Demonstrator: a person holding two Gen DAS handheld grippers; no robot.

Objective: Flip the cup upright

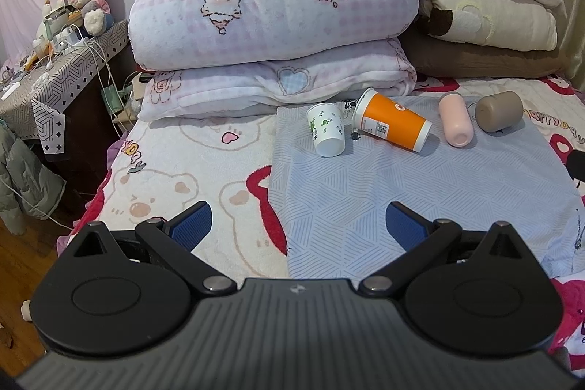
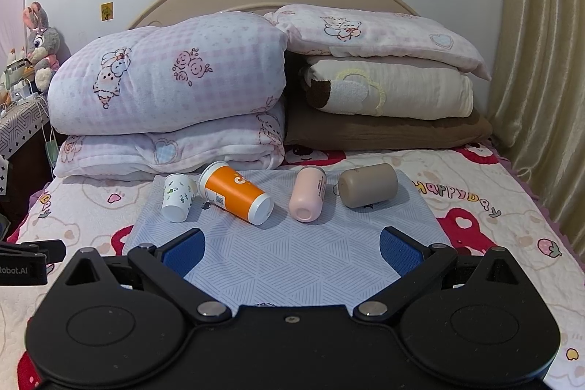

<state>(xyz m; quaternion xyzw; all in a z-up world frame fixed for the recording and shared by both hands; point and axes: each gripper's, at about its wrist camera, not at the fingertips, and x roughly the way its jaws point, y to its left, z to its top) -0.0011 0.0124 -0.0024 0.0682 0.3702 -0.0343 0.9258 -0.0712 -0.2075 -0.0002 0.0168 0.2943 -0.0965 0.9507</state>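
Four cups lay on their sides in a row on a pale blue cloth point(image 1: 402, 185) spread over the bed point(image 1: 175, 148), near the stacked bedding at the headboard end. In the left wrist view, from left to right they were a small white cup point(image 1: 326, 129) with green print, an orange cup point(image 1: 393, 123), a pink cup point(image 1: 455, 124) and a brown cup point(image 1: 499, 111). The white and orange cups lay close together; I could not tell whether they touched. The left tool point(image 1: 298, 225) hung over the near part of the bed, fingers spread and empty.

In the right wrist view the same row showed: white cup point(image 2: 177, 197), orange cup point(image 2: 236, 193), pink cup point(image 2: 307, 193), brown cup point(image 2: 367, 185). The right tool point(image 2: 292, 249) hovered above the cloth point(image 2: 289, 254), fingers spread wide, holding nothing, well apart from the cups.
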